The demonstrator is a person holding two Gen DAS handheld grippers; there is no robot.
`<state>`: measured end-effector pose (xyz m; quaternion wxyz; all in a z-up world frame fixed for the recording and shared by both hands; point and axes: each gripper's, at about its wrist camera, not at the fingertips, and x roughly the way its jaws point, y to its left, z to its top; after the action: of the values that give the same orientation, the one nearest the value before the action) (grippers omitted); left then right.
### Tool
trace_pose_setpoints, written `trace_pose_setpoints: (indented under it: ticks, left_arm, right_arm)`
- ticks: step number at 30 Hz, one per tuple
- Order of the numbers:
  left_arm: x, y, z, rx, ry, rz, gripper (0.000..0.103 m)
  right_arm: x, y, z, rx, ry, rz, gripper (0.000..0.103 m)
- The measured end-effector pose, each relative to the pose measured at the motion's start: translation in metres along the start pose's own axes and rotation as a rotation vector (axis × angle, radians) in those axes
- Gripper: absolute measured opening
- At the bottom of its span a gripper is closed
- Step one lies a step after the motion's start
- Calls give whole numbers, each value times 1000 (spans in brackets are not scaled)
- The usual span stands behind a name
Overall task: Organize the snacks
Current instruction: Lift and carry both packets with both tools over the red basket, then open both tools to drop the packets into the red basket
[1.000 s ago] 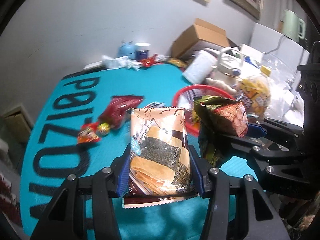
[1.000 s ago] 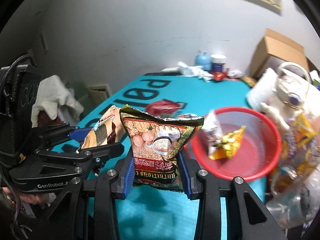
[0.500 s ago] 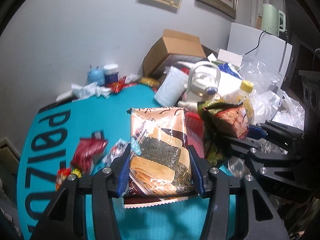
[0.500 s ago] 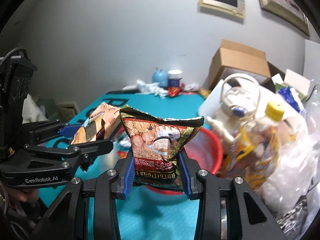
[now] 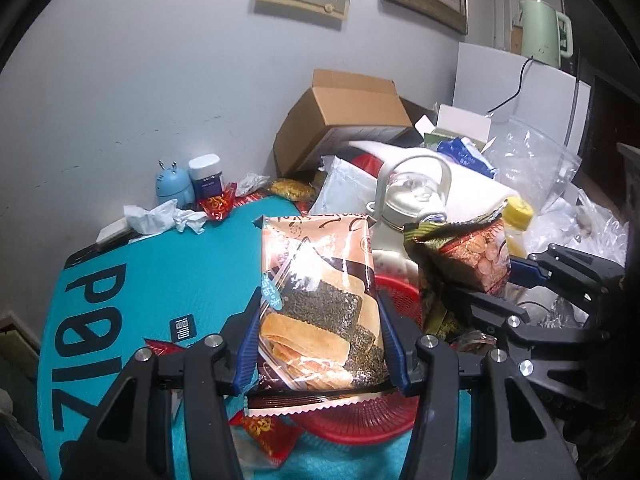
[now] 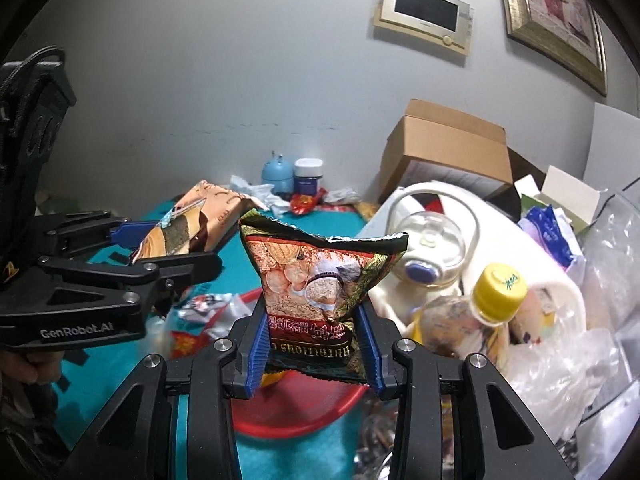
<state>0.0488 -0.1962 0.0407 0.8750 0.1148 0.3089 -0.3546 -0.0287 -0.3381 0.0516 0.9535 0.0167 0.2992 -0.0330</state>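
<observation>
The left gripper [image 5: 320, 344] pinched a tall orange packet of seaweed-wrapped crackers [image 5: 318, 300] between its blue pads, holding it upright above the near rim of a round red plastic basket [image 5: 360, 420]. The right gripper [image 6: 314, 350] clamped a dark green-and-red pillow bag of grain crackers [image 6: 320, 280] the same way, its printed lettering upside down, over the same red basket [image 6: 304, 416]. The two held packets hung side by side, apart from each other. What the basket held could not be told, since the packets and fingers covered most of its inside. Small red-wrapped sweets [image 5: 268, 436] lay on the teal printed tablecloth [image 5: 160, 272] just beside the basket's rim. Behind the basket stood a white kettle with a clear lid [image 6: 432, 240] and a yellow-capped plastic bottle [image 6: 480, 312], the bottle leaning among clear plastic bags [image 6: 580, 340]. An open brown cardboard box [image 5: 344, 120] lay tilted against the wall.
</observation>
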Motion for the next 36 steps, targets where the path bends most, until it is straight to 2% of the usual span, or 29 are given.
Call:
trace_pose_setpoints:
  ticks: [3,9,17,20,22,23,24,29,36]
  left_arm:
    - [15,-1,1,4,21,2,51]
    - [36,2,-1,1,65,-12,51]
    - [53,2,3,34,84,3,51]
    - [60,1,3,37,105,24,52]
    - [65,1,3,31,129,34,52]
    - [67,2,2,22,140,46,52]
    - [67,4,1,16,143,49,52]
    - [65,8,-2,-4,159,54,64]
    - [45,9,0,-3,131,72,64]
  right_arm:
    - [10,2,-3,-25,17,-31,39]
    - [26,2,-11,-24,43,-17,39]
    - [39,2,-18,-14,72,-25,40]
    - [39,4,-19,-22,76,-32,44]
    - [37,6,-19,-32,72,-34,54]
    - [35,7,-19,-37,63,-35,63]
    - [33,8,-19,-45,55,-40,65]
    - [28,7,-18,-37,45,-54,66]
    - [23,7,-14,-23,40,-45,66]
